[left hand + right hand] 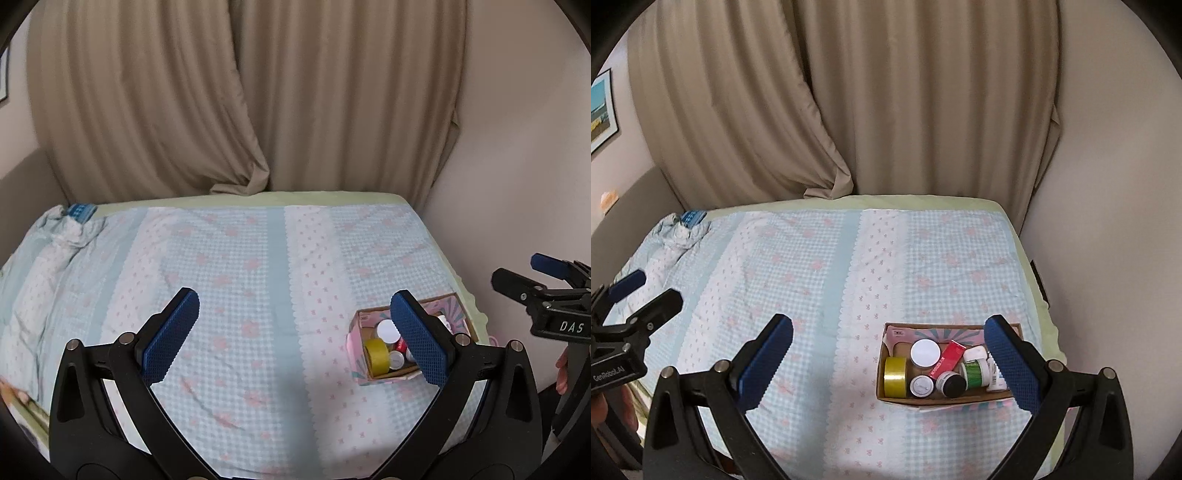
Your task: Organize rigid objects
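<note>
Showing only in the right wrist view: green jar (973, 373) inside cardboard box (945, 400).

Ahead of me a bed (812, 280) wears a blue checked bedspread (229, 266); beige curtains (849, 103) hang behind it, a framed picture (600, 114) at left.

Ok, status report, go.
Left gripper open, empty. Right gripper open, empty. Cardboard box on the bed, holding yellow tape roll, jars, red carton. Nothing in the way.

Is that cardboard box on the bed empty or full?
Nearly full: the box holds a yellow tape roll, a red carton and several jars.
</note>
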### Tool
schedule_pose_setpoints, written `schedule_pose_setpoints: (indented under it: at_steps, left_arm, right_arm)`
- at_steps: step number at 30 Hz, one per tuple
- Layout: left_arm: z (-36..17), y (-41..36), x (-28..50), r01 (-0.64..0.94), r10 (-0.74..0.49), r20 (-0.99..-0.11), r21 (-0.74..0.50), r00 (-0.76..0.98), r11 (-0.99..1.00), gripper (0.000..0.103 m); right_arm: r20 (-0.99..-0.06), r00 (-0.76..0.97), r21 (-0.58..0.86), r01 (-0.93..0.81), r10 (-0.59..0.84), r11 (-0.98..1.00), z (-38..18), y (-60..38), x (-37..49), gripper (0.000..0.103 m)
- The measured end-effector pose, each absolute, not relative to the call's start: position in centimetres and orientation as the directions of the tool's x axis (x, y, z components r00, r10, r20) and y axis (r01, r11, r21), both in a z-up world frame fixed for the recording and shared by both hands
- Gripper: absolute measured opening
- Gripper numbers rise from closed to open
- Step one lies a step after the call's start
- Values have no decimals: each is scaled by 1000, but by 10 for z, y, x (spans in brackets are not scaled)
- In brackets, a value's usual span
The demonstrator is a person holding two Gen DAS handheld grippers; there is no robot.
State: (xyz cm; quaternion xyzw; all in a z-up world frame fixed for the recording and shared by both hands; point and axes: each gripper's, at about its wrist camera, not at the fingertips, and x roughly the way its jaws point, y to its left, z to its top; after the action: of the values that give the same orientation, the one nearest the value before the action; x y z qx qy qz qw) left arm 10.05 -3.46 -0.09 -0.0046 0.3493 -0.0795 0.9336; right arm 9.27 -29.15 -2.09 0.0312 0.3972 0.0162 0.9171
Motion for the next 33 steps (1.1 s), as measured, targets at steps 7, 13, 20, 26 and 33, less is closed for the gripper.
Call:
schedule_pose_setpoints:
  at_steps: [7,13,20,26,33]
  left_arm:
    - [-3,-33,98,144,-150,-654,-64,742,988,103]
    - [-7,-37,99,153,-157,-654,-64,740,986,103]
    - [-8,-37,99,153,-155,-655,-62,739,986,103]
    - [-10,-38,97,147,-150,-658,-60,738,987,103]
    - [-10,-38,97,143,-147,-659,-60,737,988,103]
  right_arm:
    - [-719,694,58,14,31,998,-18,-290,90,103]
    - [-717,697,57,16,29,998,-17,-288,90,103]
    - [-715,699,56,16,29,998,-18,-288,92,103]
    - [-715,698,56,20,27,998,-18,-287,92,103]
    - [-710,704,52,12,29,999,-18,-288,96,103]
